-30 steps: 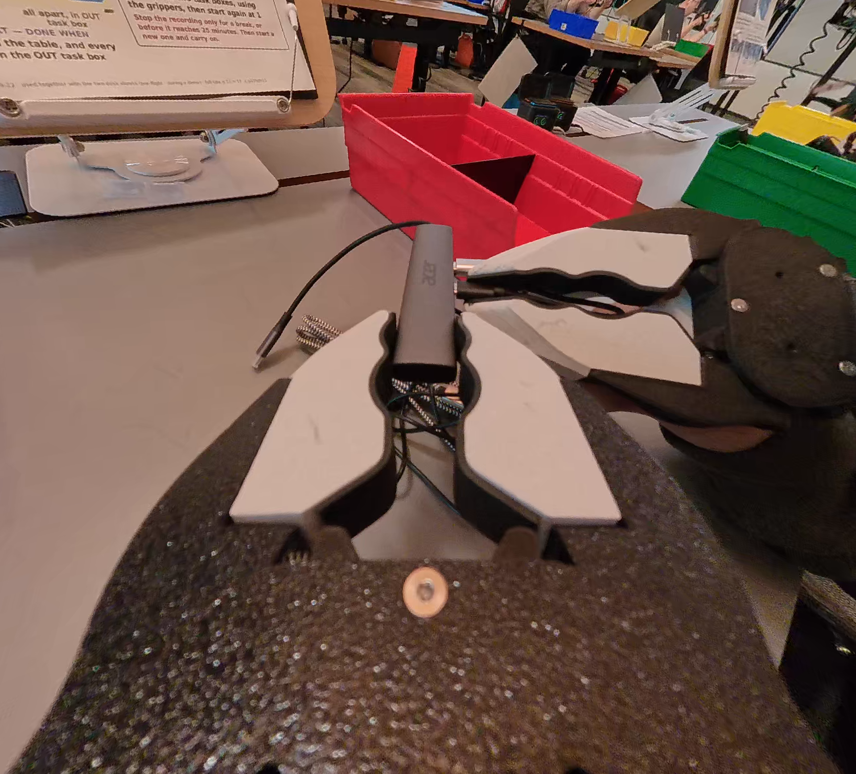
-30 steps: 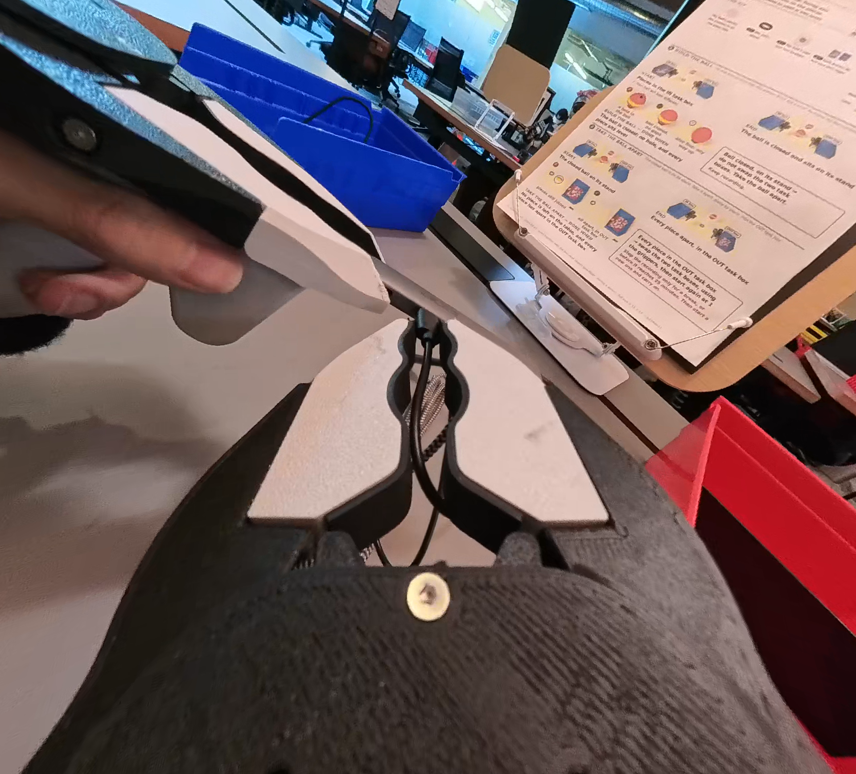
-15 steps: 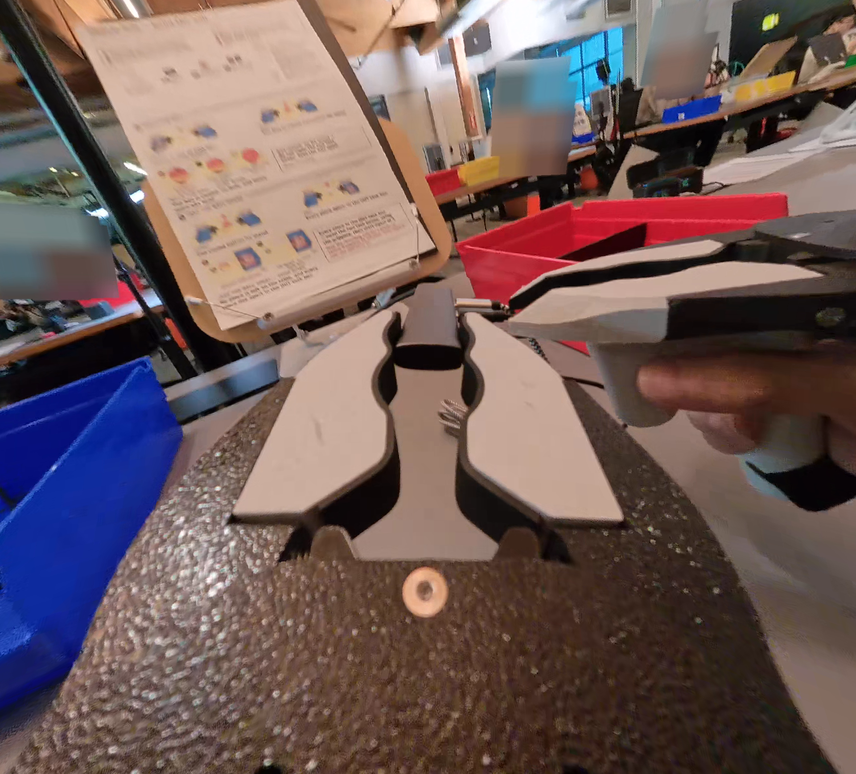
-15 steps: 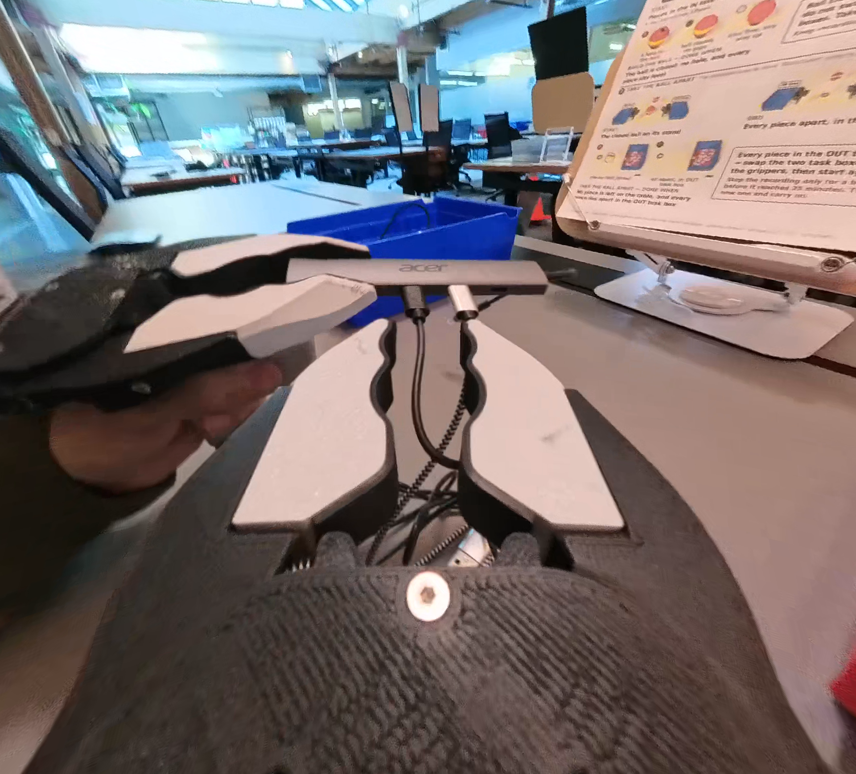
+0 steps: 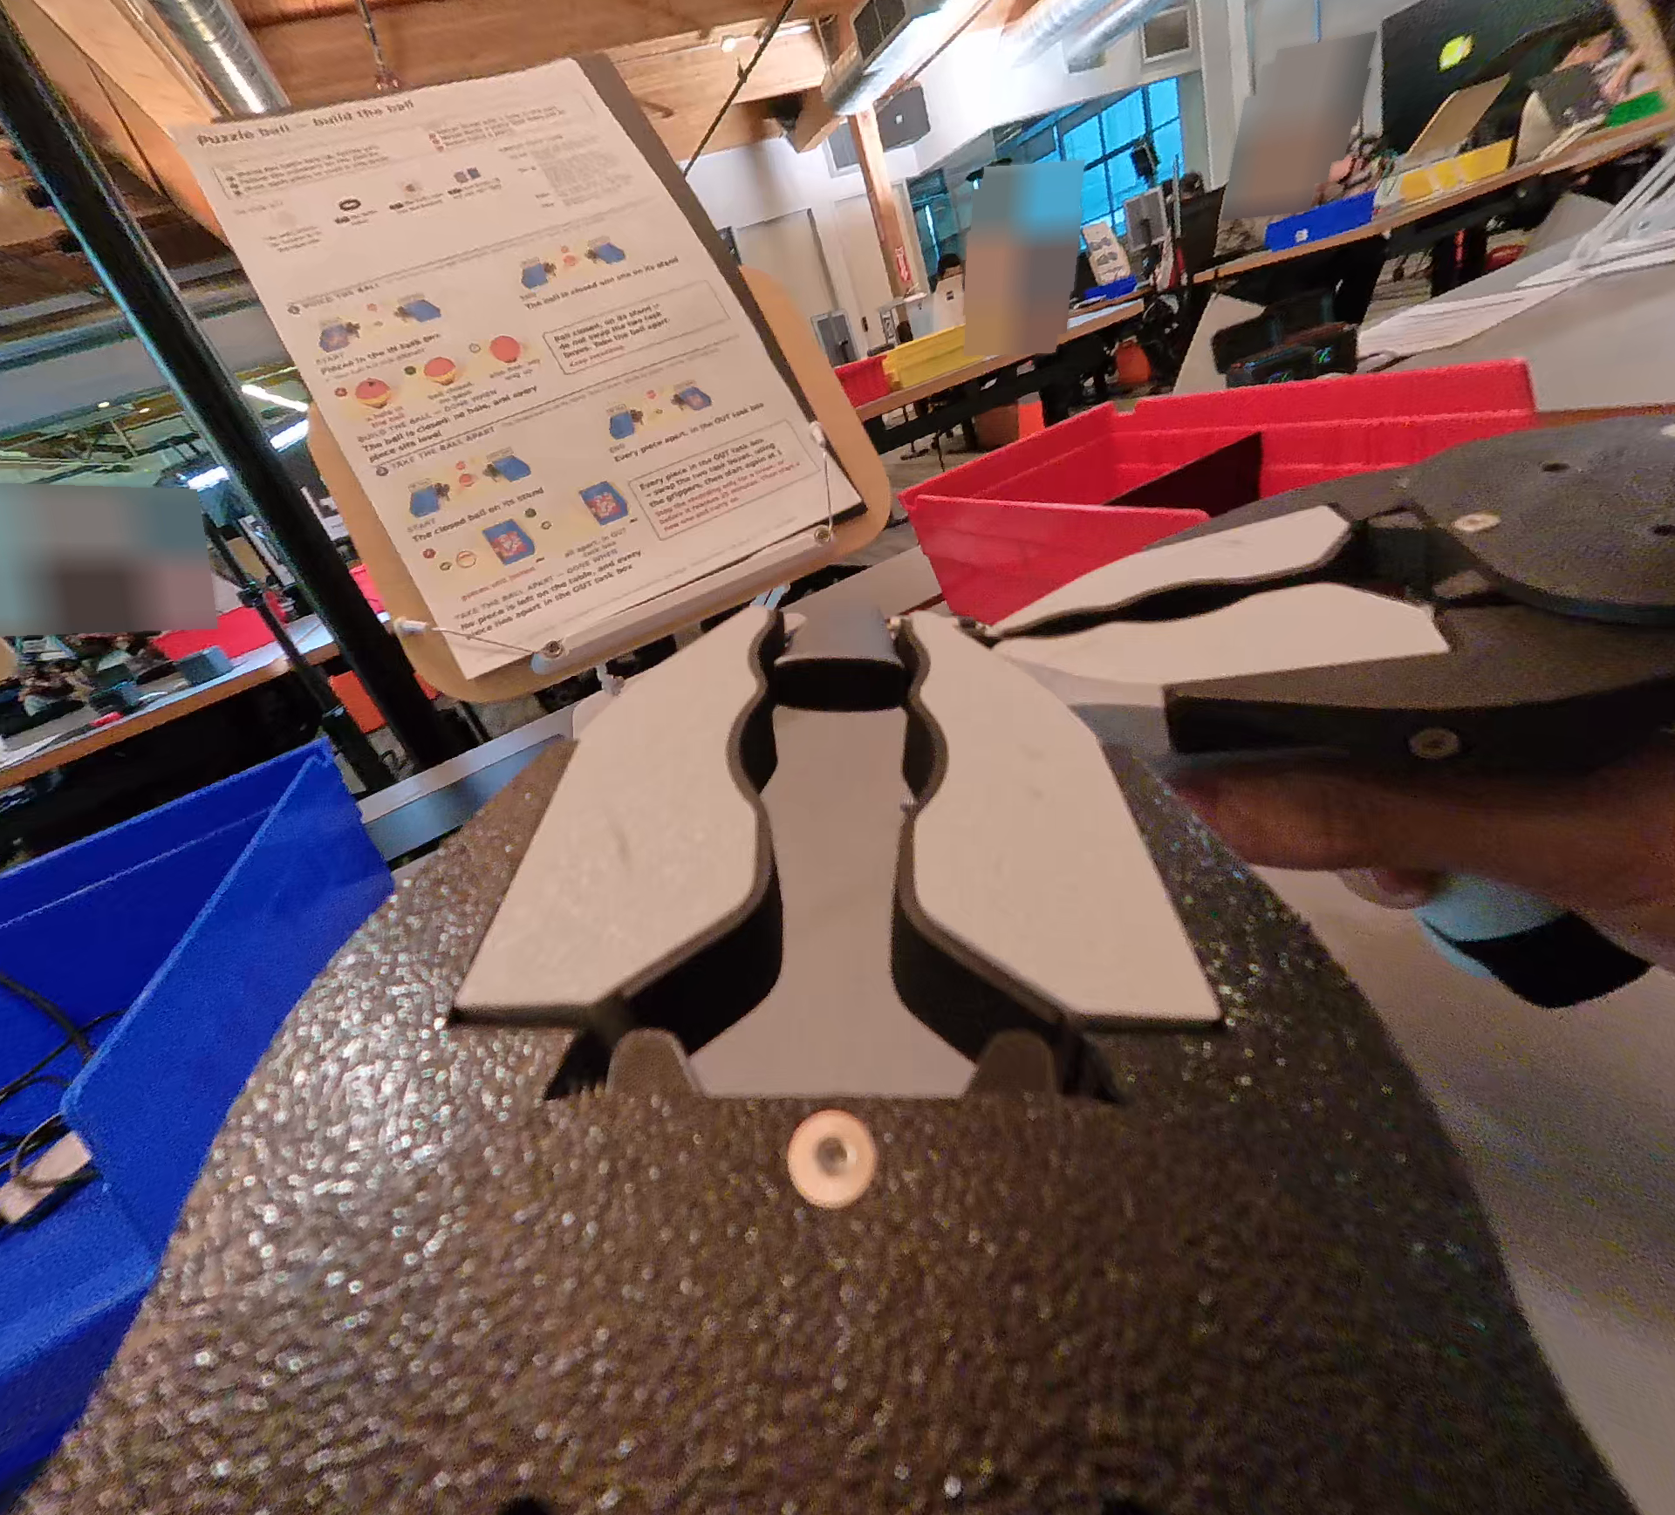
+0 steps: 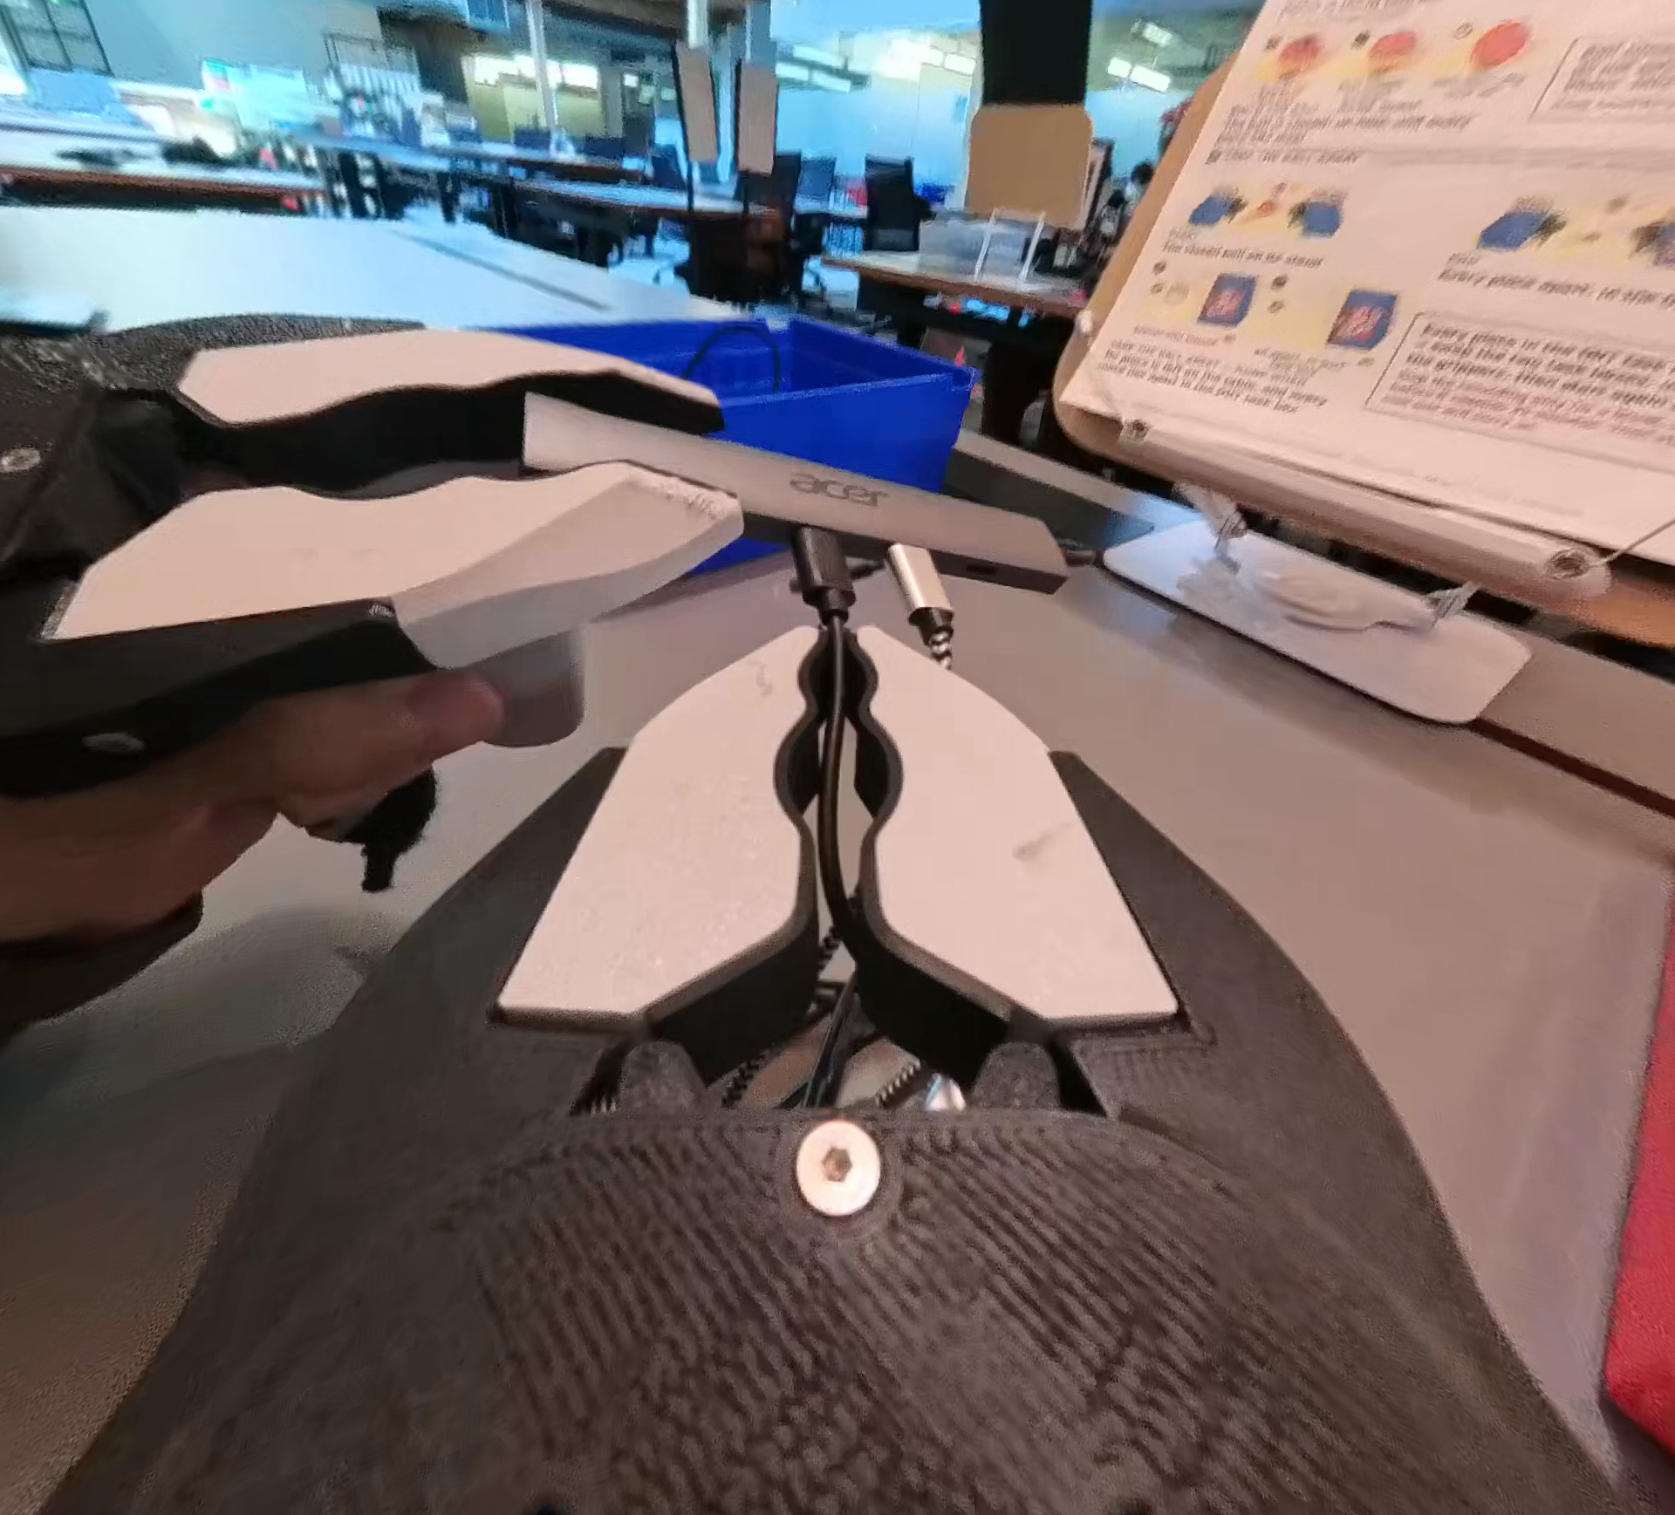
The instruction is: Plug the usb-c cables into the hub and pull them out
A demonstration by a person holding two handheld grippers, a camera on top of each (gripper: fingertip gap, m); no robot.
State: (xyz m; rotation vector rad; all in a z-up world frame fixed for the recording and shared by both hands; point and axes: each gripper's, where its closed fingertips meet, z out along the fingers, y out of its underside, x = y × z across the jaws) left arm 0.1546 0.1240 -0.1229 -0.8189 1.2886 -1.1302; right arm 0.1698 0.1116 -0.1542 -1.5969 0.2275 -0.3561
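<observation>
The slim grey hub (image 6: 906, 506) is held off the table, level. My left gripper (image 5: 838, 629) is shut on one end of the hub (image 5: 838, 647); in the right wrist view it (image 6: 725, 466) reaches in from the left. A black USB-C plug (image 6: 820, 565) and a silver plug (image 6: 915, 579) both sit in the hub's near side. My right gripper (image 6: 834, 638) is shut on the black cable (image 6: 834, 747) just below its plug. In the left wrist view it (image 5: 983, 629) comes in from the right. More cable hangs under the right gripper, mostly hidden.
A blue bin (image 6: 843, 402) stands behind the hub, also at left in the left wrist view (image 5: 181, 882). A red bin (image 5: 1088, 511) stands at the right. An instruction sheet on a stand (image 6: 1450, 203) leans at the back, its metal base (image 6: 1314, 629) on the grey table (image 6: 1269, 792). Left tips to right tips: about 4 cm.
Both grippers have lifted the hub off the table and levelled it. The right gripper's fingers have narrowed onto the black cable below its plug.
</observation>
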